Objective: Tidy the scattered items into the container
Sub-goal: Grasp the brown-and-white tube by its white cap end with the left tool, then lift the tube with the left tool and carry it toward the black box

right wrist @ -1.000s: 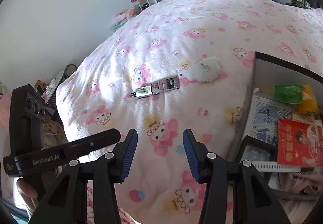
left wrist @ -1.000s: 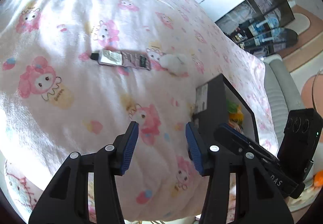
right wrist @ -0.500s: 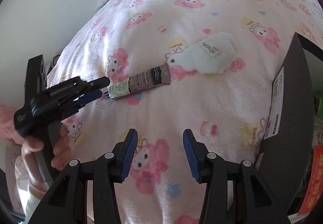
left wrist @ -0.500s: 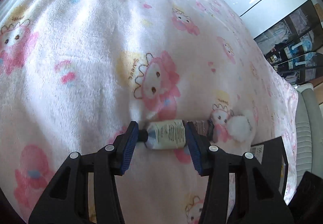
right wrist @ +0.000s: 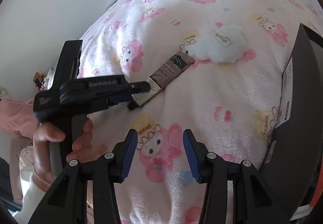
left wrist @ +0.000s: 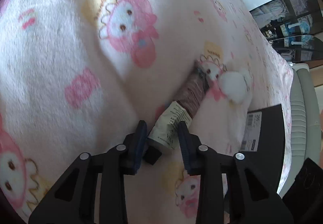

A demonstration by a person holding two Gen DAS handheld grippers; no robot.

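Closing in since half a second ago, the left hand-held gripper (left wrist: 161,139) now straddles the tube (left wrist: 171,129), fingers spread; pinch squarely above the cap; right hand-held gripper (right wrist: 160,152) idles spread.

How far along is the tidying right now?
Nothing visibly packed in these views. In hand: the left gripper brackets the cream tube near its cap, not clearly clamped. Left: the white fluffy pad still on the blanket beside the black box; right gripper idle.
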